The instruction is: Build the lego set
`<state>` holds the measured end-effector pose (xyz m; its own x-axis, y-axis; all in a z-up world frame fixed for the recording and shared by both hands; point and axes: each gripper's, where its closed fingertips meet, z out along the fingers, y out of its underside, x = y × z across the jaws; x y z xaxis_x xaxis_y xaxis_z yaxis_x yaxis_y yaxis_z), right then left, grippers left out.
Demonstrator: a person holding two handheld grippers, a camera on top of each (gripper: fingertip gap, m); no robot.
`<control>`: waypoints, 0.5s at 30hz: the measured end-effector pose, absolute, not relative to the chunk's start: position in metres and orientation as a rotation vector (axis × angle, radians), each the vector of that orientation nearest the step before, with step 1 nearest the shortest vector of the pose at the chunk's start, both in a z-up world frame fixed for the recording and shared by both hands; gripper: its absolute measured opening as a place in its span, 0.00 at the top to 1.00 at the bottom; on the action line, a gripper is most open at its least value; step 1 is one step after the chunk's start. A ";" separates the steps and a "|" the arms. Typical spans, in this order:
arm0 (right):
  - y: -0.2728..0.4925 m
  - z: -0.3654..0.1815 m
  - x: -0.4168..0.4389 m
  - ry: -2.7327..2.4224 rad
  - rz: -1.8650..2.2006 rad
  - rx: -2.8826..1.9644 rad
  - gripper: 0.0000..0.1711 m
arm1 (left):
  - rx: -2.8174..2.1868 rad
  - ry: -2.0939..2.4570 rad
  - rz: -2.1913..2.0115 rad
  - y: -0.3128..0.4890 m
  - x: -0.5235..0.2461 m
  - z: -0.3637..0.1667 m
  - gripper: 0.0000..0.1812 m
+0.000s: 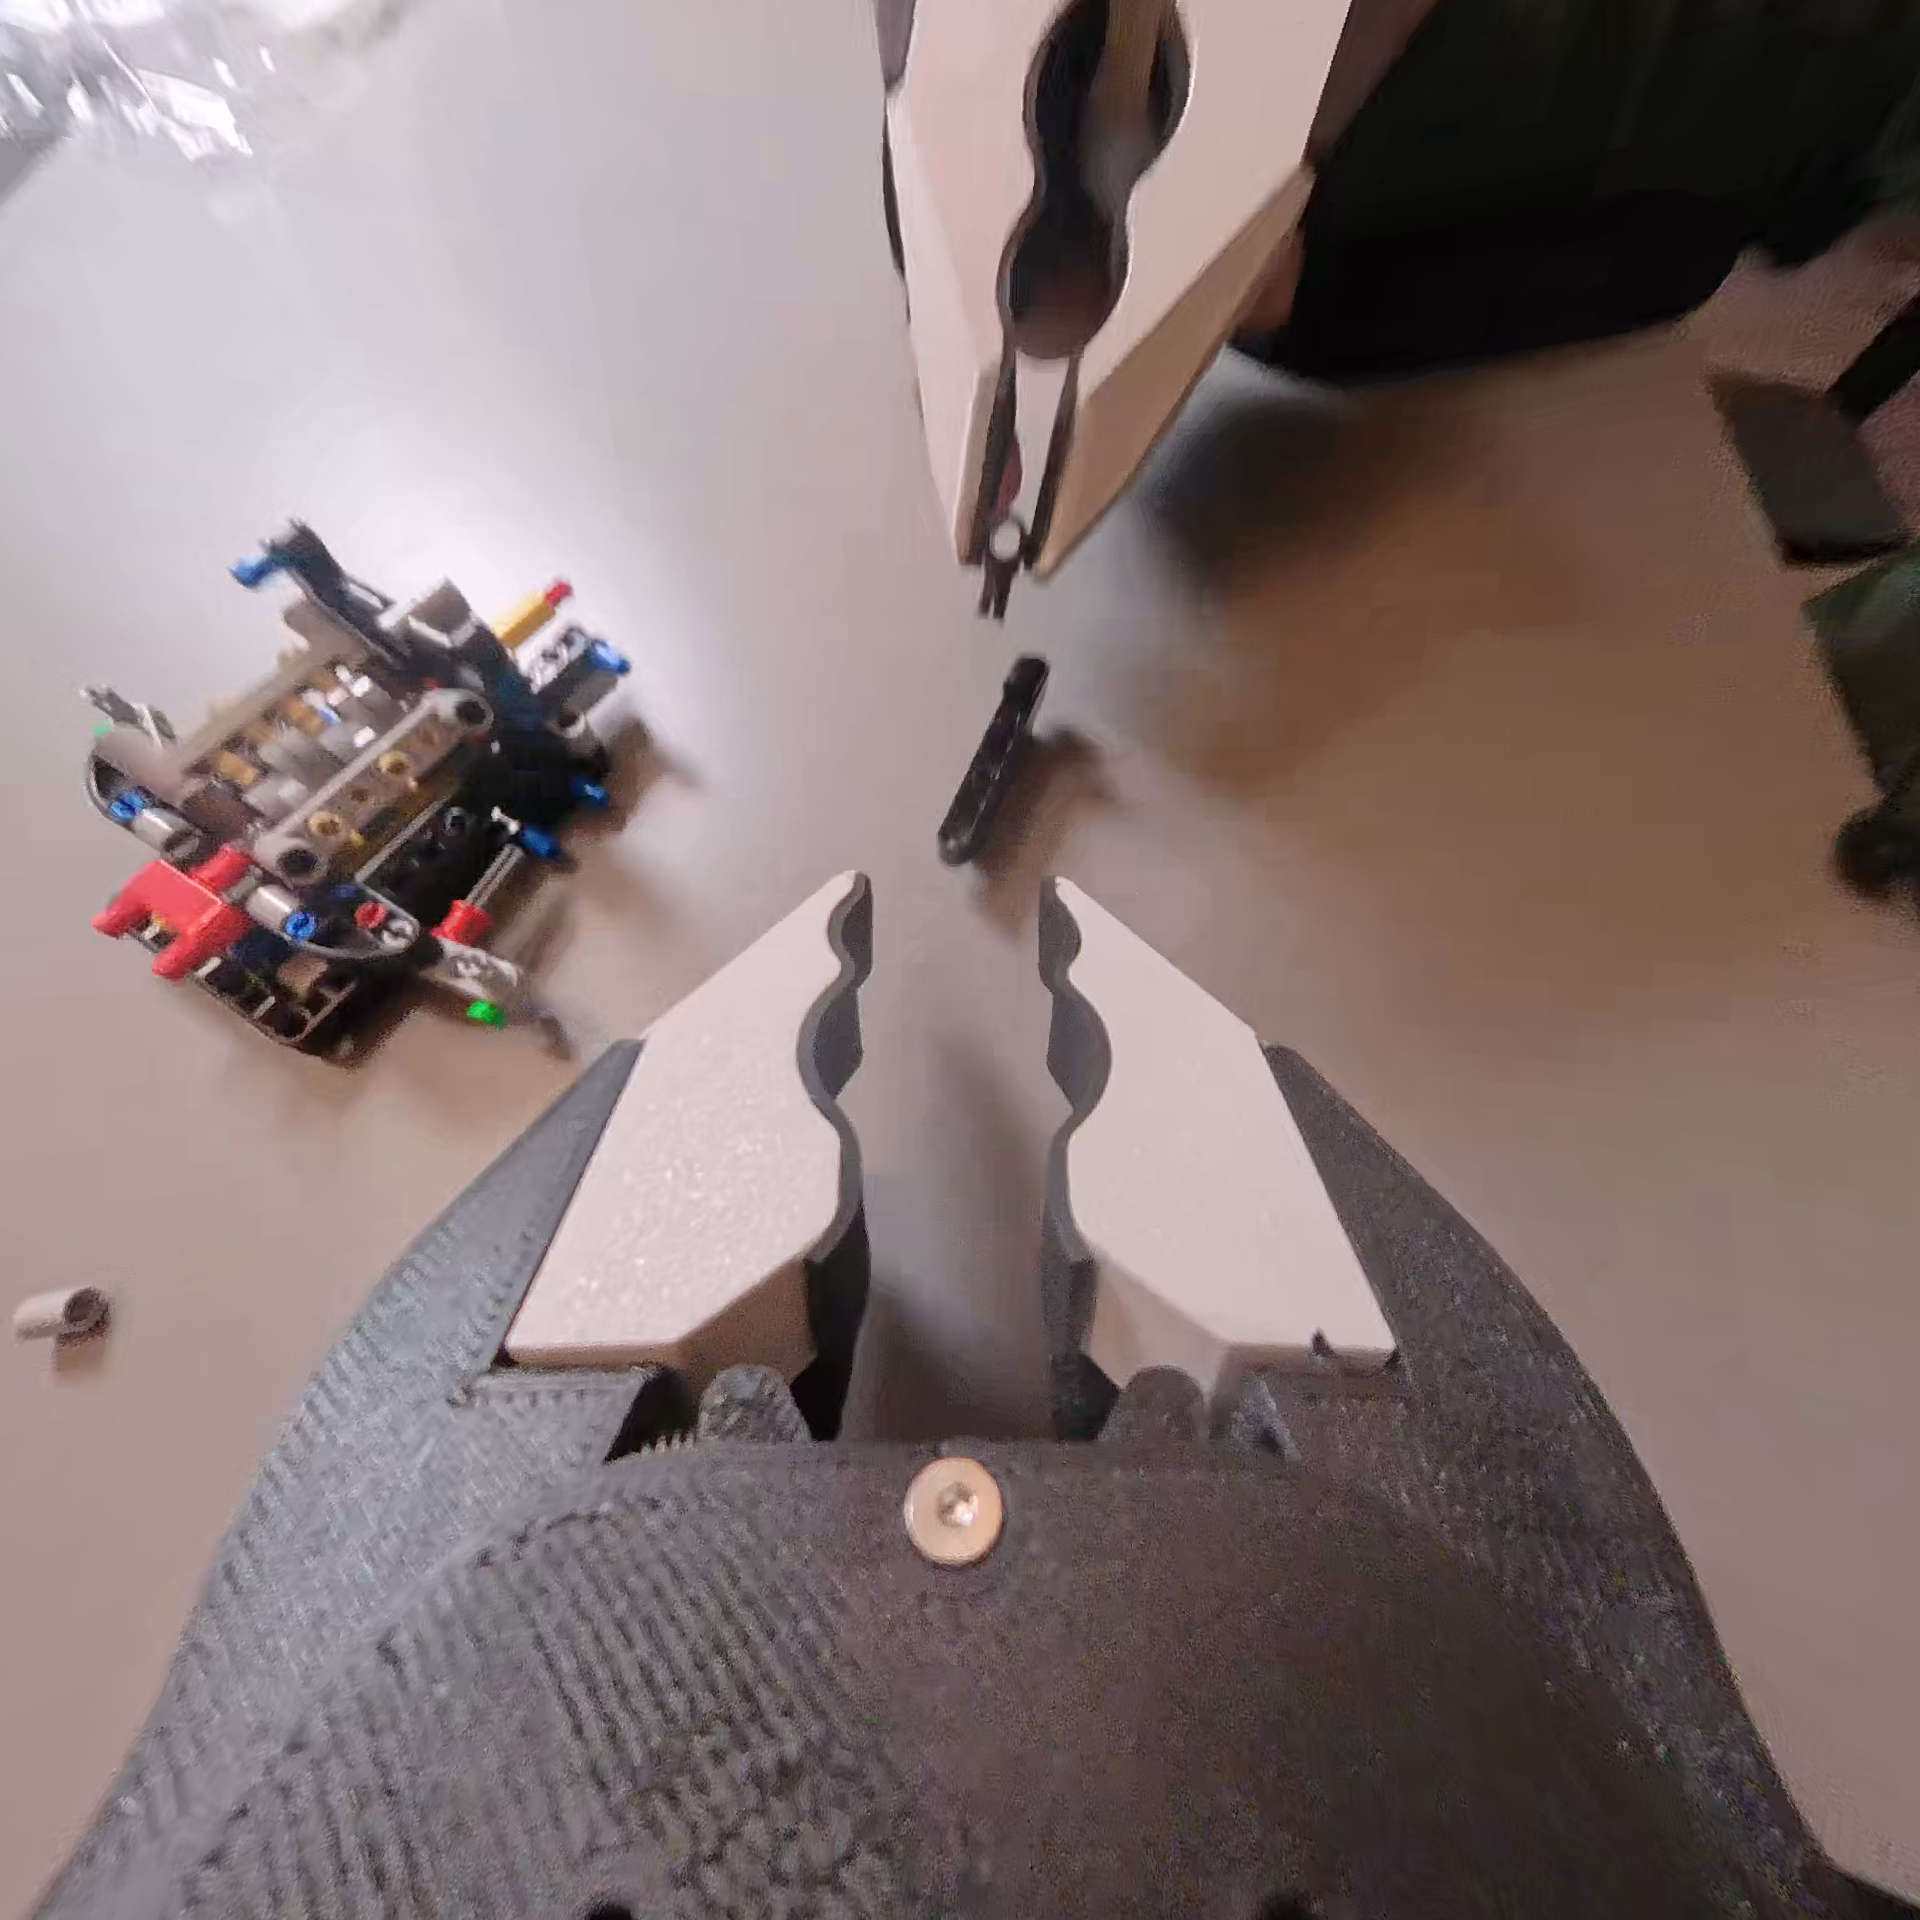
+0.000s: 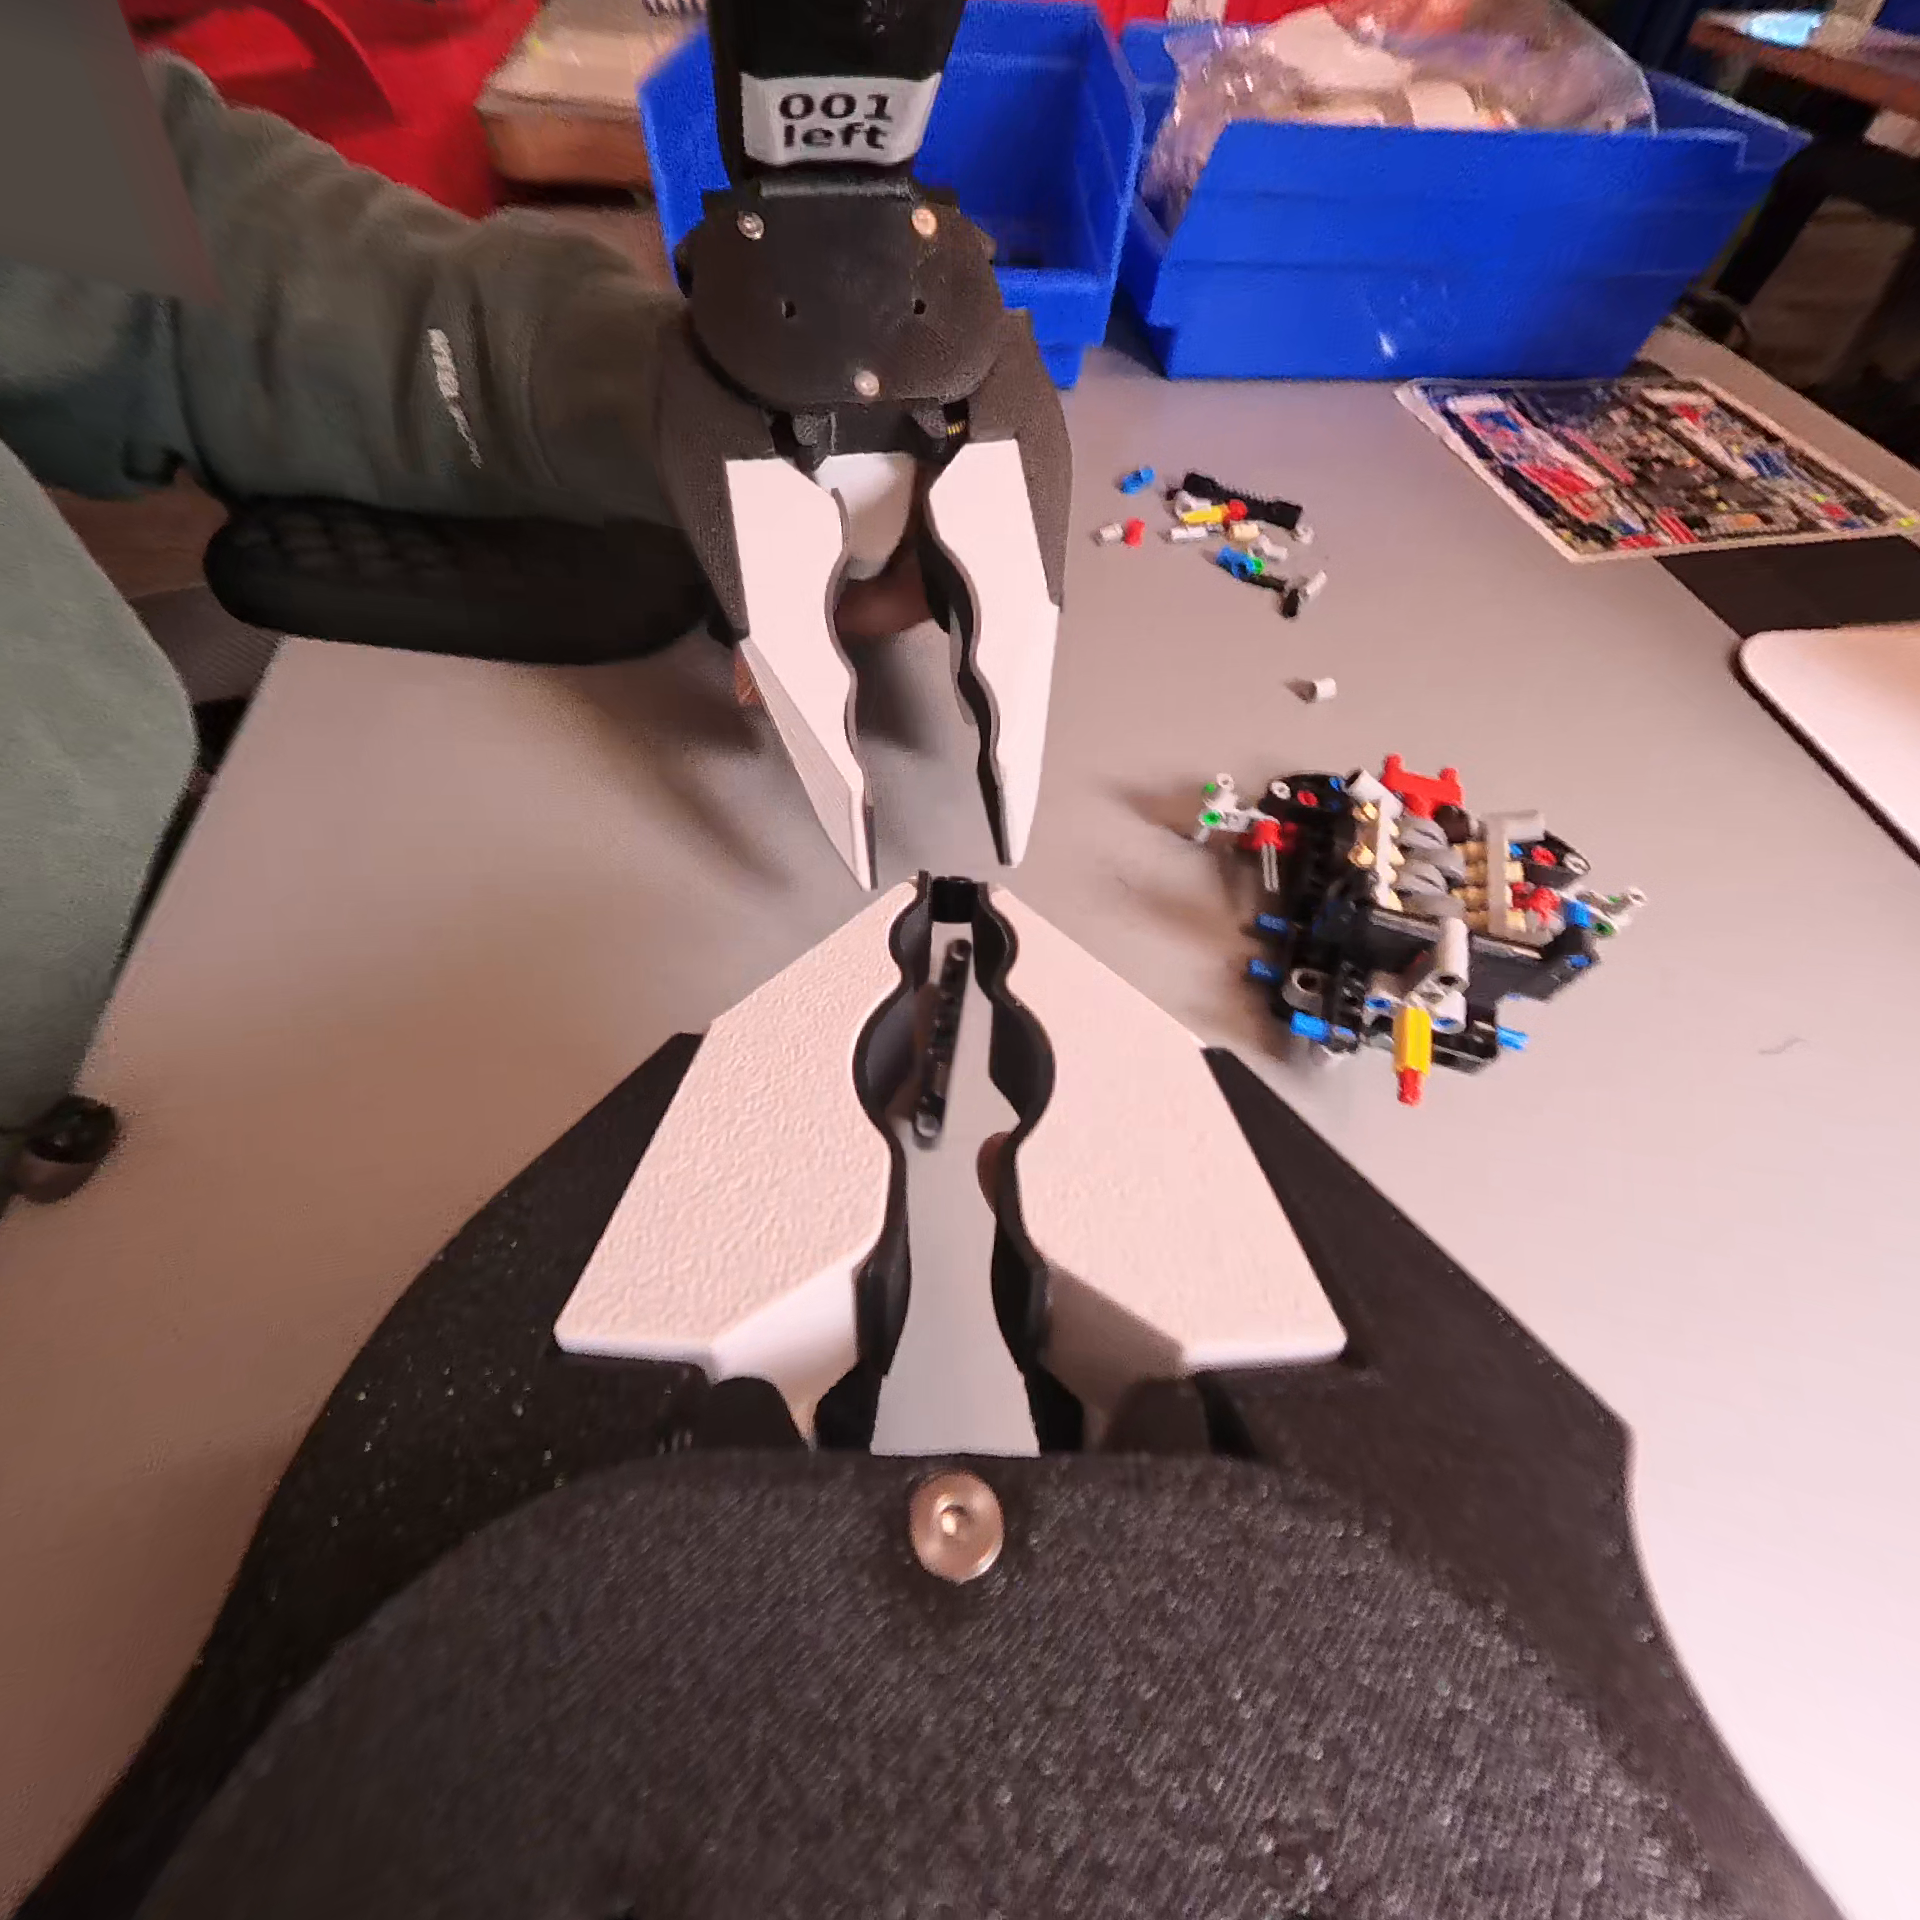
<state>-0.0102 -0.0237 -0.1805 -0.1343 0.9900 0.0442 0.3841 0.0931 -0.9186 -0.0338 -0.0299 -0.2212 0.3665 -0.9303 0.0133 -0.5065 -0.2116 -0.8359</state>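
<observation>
Blue bins point(image 2: 1434, 260) hold bagged parts beyond the grey table point(image 2: 520, 935); right gripper point(image 2: 951, 899) pinches a black peg point(image 2: 951, 896), left gripper point(image 1: 954, 894) spread wide.

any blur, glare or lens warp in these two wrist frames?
Left wrist view: motion blur smears the partly built lego model, the black holed beam and the right gripper; soft glare on the grey table. Right wrist view: sharper at centre, blue bins soft, fisheye bends the table edges.
</observation>
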 end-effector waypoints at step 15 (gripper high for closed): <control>-0.031 -0.220 -0.012 -1.926 0.736 -1.477 0.97 | -1.908 1.402 -0.695 -0.034 -0.007 -0.245 0.97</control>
<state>-0.0116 -0.0311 -0.2201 -0.2044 0.9710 0.1241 0.6406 0.2285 -0.7331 -0.0068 -0.0341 -0.2449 0.2835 -0.9584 0.0333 -0.6066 -0.2061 -0.7678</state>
